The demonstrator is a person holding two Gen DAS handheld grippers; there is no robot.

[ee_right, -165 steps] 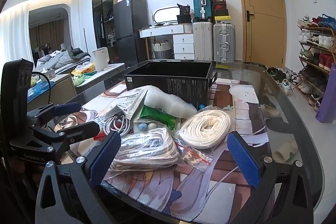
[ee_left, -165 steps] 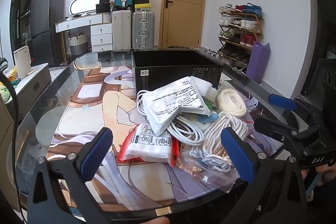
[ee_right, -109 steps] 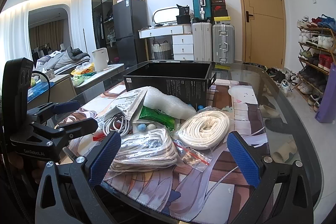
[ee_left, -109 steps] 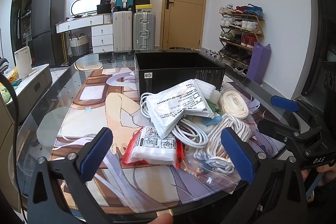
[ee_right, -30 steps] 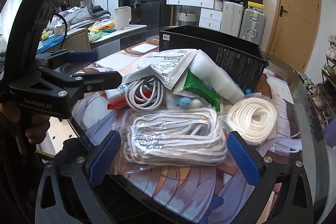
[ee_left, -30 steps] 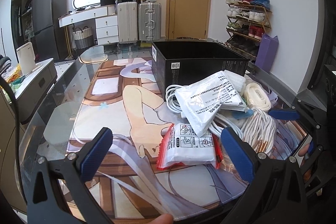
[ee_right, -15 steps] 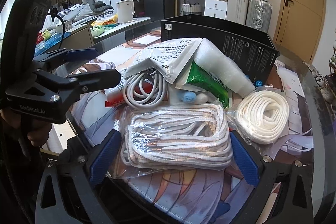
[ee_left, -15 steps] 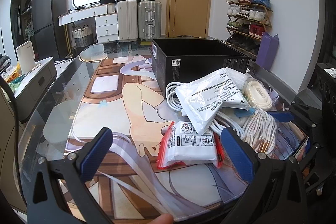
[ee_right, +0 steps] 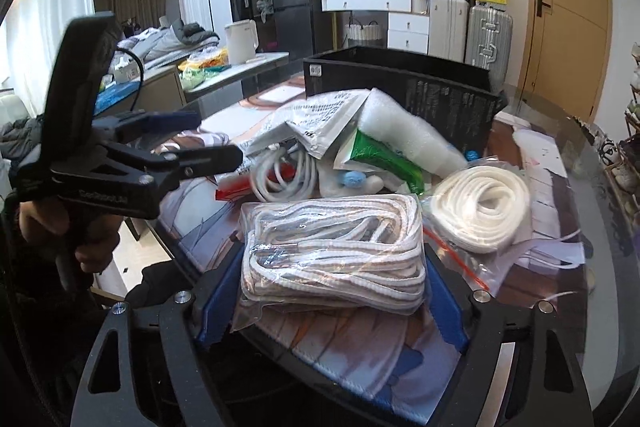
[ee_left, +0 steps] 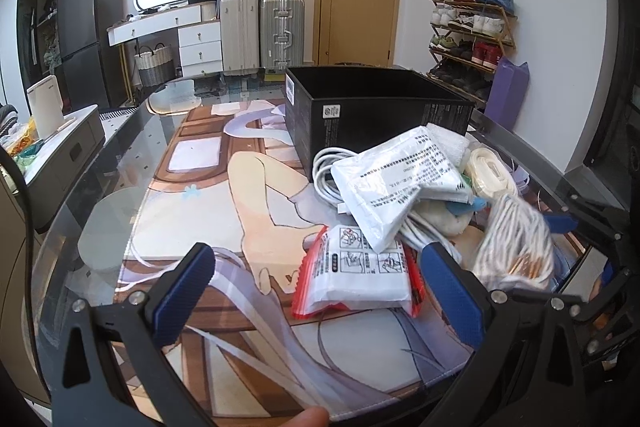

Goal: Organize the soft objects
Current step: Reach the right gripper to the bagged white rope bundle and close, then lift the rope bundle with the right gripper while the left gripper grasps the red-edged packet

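Observation:
A pile of soft items lies on the printed mat before an open black box (ee_left: 376, 107) (ee_right: 404, 87). My right gripper (ee_right: 332, 287) has its blue pads against both sides of a clear bag of white-and-grey cord (ee_right: 336, 251) (ee_left: 516, 243), lifted slightly off the mat. My left gripper (ee_left: 316, 291) is open and empty, close to a red-edged white packet (ee_left: 360, 279). Also in the pile are a white printed pouch (ee_left: 396, 183), a white cable (ee_right: 284, 175), a green packet (ee_right: 384, 155), a bubble-wrap roll (ee_right: 404, 139) and a white rope coil (ee_right: 484, 207).
The glass table (ee_left: 100, 187) carries the printed mat (ee_left: 192, 227). Its near edge runs just under both grippers. A low cabinet with a kettle (ee_left: 46, 107) stands left of the table. Suitcases, a dresser and a shoe rack (ee_left: 468, 27) line the far walls.
My right gripper moved forward onto the cord bag and its jaws closed against it. My left gripper shifted left toward the red-edged packet and stayed open.

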